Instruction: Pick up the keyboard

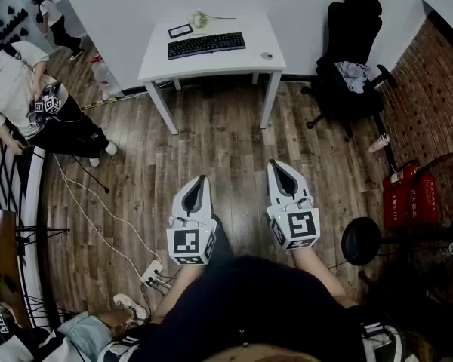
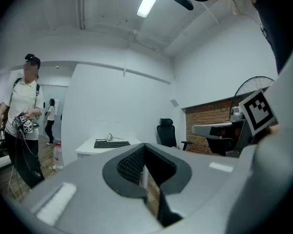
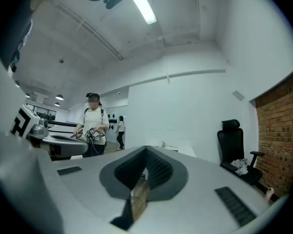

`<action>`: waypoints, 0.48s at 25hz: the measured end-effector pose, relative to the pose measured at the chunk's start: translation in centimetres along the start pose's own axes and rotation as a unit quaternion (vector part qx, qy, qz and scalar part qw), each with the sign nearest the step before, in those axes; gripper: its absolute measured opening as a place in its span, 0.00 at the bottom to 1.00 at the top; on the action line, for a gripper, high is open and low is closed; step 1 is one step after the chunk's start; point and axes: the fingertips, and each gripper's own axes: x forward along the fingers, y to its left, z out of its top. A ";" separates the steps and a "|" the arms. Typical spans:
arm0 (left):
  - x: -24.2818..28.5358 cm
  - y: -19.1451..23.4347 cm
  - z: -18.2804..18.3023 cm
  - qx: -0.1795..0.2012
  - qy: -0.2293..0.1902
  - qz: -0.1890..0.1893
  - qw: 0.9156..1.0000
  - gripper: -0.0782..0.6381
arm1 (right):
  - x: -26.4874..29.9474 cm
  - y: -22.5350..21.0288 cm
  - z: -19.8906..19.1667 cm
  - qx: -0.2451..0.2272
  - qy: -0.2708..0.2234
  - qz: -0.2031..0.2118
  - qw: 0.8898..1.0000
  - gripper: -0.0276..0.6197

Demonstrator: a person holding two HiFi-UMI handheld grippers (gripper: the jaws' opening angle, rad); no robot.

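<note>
Both grippers were clenched shut with nothing between their jaws. The left gripper (image 1: pixel 202 178) and the right gripper (image 1: pixel 275 164) were held level and side by side above the wooden floor, well apart from the work. The black keyboard (image 1: pixel 206 45) lay flat on the white desk (image 1: pixel 211 66) against the far wall, toward the desk's left half. A mouse (image 1: pixel 266 55) sat near the right edge, and a small dark-framed card (image 1: pixel 180 30) lay just behind the keyboard.

The likeliest trouble seemed to be arriving with the jaws closed. They would then push the keyboard across the smooth top instead of taking it, perhaps into the card or off the near edge. The keyboard was long, low and thin, so a grip at one end alone would probably let the other end sag and twist out of the pads. A pinch on the keycaps rather than the frame might slip. Whether a cable ran from it could not be told; a hidden one could snag during the lift. Nearer by, a power strip (image 1: pixel 152 274) and its white cord lay on the floor by the person's left foot, a possible trip on the way over
</note>
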 end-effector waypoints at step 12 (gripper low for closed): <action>-4.3 -4.7 5.3 0.047 -0.046 0.029 0.997 0.12 | -7.6 0.0 3.8 -0.014 -0.061 0.006 0.998 0.06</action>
